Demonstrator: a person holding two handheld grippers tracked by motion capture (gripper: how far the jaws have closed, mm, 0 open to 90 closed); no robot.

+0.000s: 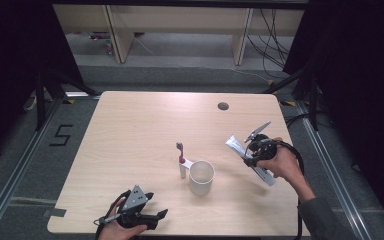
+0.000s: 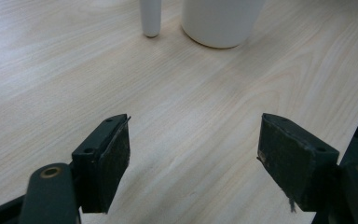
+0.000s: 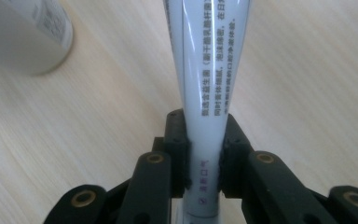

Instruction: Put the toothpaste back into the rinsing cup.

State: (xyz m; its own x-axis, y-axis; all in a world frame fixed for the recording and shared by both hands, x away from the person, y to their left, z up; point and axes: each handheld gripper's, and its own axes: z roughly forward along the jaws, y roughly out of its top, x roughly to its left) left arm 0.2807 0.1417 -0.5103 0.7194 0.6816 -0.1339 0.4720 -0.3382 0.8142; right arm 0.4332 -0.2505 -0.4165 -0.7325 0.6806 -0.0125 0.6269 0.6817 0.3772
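A white toothpaste tube (image 1: 240,149) with printed text is held off the table at the right by my right gripper (image 1: 254,152), shut on it. In the right gripper view the tube (image 3: 207,84) runs up between the two black pads, which press on its sides. A white cup (image 1: 201,176) stands mid-table with a red-and-white toothbrush (image 1: 181,160) upright just left of it. My left gripper (image 1: 152,216) rests at the table's front edge, open with nothing between its pads (image 2: 112,163). Ahead of them stand the cup base (image 2: 221,21) and the toothbrush handle (image 2: 150,17).
The light wooden table (image 1: 130,130) has a small round cable hole (image 1: 223,106) near its far edge. Black stands and curtains flank both sides. In the right gripper view a blurred white cup (image 3: 21,35) sits at the upper left.
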